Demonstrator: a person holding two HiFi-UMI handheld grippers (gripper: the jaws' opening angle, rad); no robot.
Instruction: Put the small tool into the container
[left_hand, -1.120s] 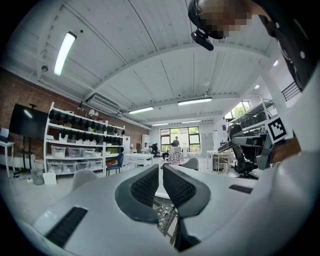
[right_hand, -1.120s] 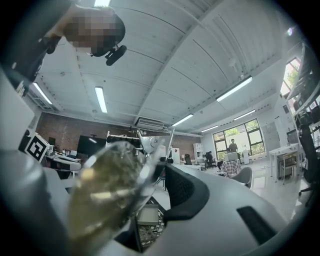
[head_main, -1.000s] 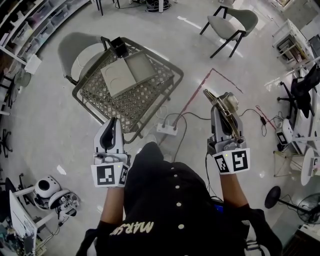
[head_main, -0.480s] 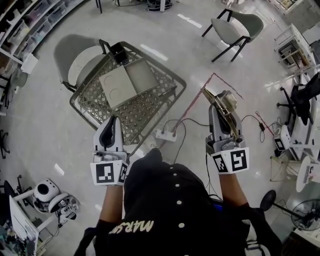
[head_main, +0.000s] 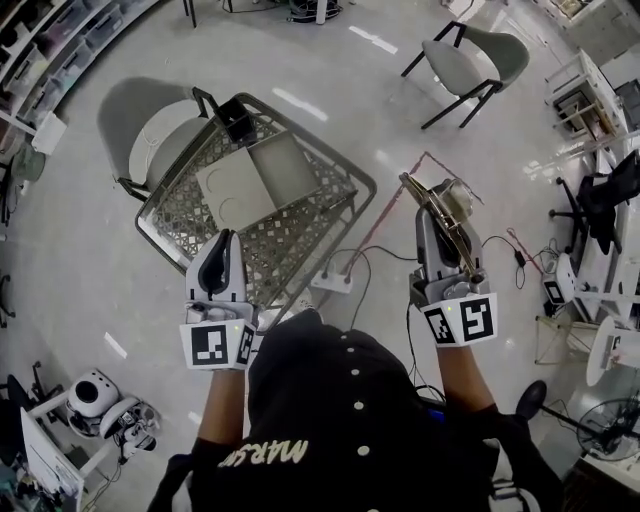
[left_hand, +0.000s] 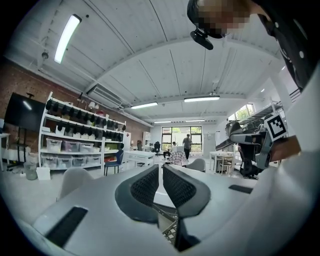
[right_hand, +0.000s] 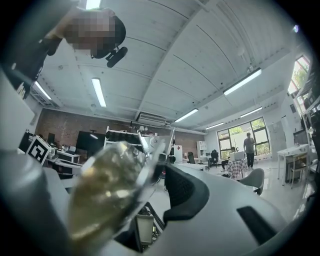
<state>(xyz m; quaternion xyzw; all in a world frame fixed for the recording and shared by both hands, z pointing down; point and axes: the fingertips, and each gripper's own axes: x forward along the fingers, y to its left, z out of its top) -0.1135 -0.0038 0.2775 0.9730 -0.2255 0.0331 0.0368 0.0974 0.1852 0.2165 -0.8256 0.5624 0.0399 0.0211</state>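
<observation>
Nearest the camera: the person's dark buttoned top, with both forearms reaching forward.

Left gripper (head_main: 223, 245): held low at the left, over the near edge of the wire basket (head_main: 280, 245). In the left gripper view the two ribbed pads (left_hand: 145, 186) are drawn together, with only a slit showing lower down. Nothing sits between them.

Right gripper (head_main: 432, 218): held at the right, over bare floor and well apart from the basket. Its jaws are part-closed and clamped on the small tool (head_main: 445, 205). The tool has a translucent yellowish body, and a thin metal part sticks out past the jaw tips. In the right gripper view the tool (right_hand: 107, 190) fills the left side of the gap, against the dark pad (right_hand: 182, 192).

Floor between the grippers: a white power strip (head_main: 330, 283) with trailing cables.

Further out: the basket holds two flat grey boxes (head_main: 235, 190) side by side. A black container (head_main: 237, 117) stands upright in its far corner.

Beyond: a white chair (head_main: 150, 150) beside the basket at the left, and a grey chair (head_main: 485, 55) at the upper right.
</observation>
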